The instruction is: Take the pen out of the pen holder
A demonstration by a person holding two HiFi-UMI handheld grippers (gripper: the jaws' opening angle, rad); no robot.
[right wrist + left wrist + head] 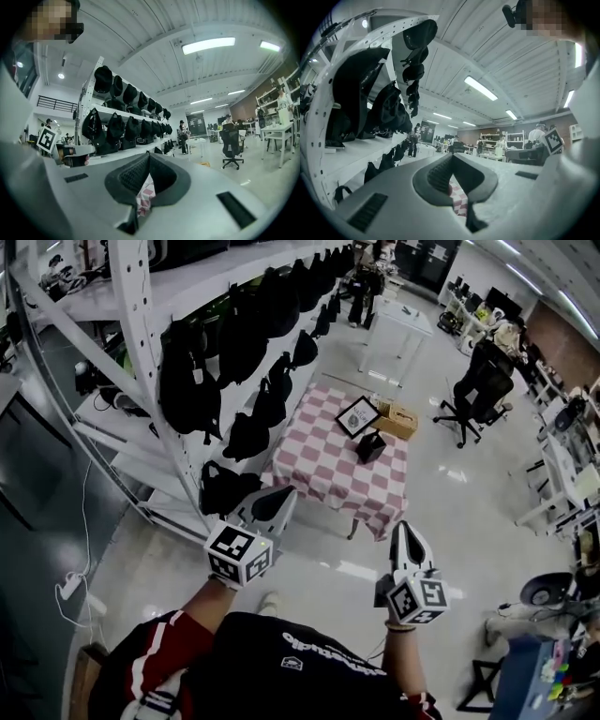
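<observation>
A small black pen holder (pixel 370 446) stands on a table with a red-and-white checked cloth (pixel 323 470), some way ahead of me in the head view. Any pen in it is too small to make out. My left gripper (pixel 278 502) and my right gripper (pixel 407 542) are held out level in front of me, well short of the table. Both have their jaws closed tip to tip with nothing between them. A bit of the checked cloth (pixel 458 202) shows through the jaw gap in the left gripper view, and the checked cloth (pixel 145 197) shows the same way in the right gripper view.
A framed picture (pixel 357 415) and a cardboard box (pixel 398 420) also sit on the table. A white rack hung with black bags (pixel 244 343) runs along the left. A black office chair (pixel 480 390) stands to the right, and a white table (pixel 398 324) farther back.
</observation>
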